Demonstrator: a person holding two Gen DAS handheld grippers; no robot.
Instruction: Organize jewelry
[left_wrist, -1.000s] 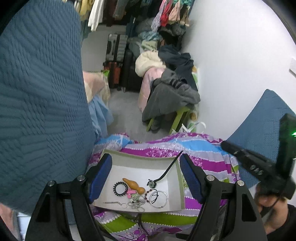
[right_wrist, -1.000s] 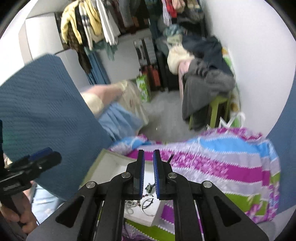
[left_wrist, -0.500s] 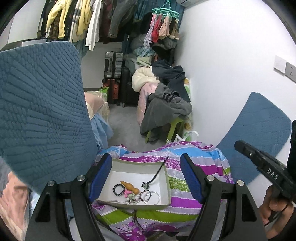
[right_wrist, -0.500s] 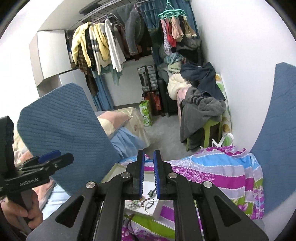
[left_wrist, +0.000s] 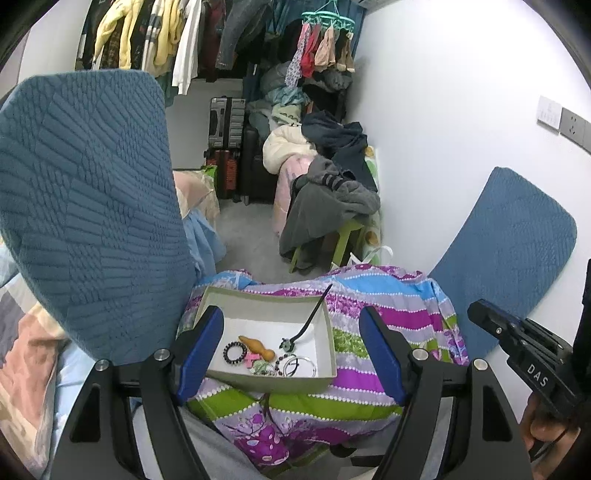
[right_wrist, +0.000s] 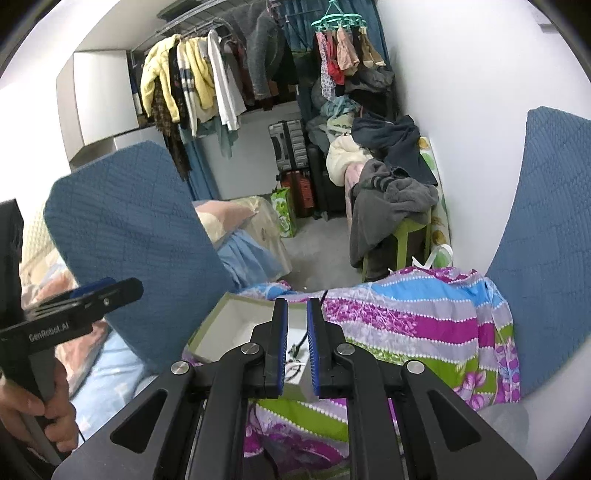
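Jewelry (left_wrist: 271, 356) is seen in the left wrist view heaped in a shallow box (left_wrist: 258, 295) on striped cloth (left_wrist: 399, 317), below the wide-open, empty left gripper (left_wrist: 291, 354). In the right wrist view, the box (right_wrist: 221, 314) is partly hidden behind the nearly closed, empty right gripper (right_wrist: 297, 343).

- A lived-in bedroom in a home, small and crowded
- An open clothes rail (right_wrist: 207, 74) runs along the far wall, hung with yellow, white and dark jackets and shirts
- A green clip hanger (right_wrist: 338, 18) carries socks and small laundry near the corner
- Hard-shell suitcases (left_wrist: 225, 122) stand stacked on the grey floor below the rail
- A green stool (left_wrist: 347, 236) by the white wall is heaped with coats and a grey garment
- Bedding fills the foreground: a striped floral quilt (left_wrist: 388, 325) in purple, blue and green, and blue quilted cushions (left_wrist: 85, 206) at both sides
- A wall switch and socket (left_wrist: 561, 120) sit on the plain white wall
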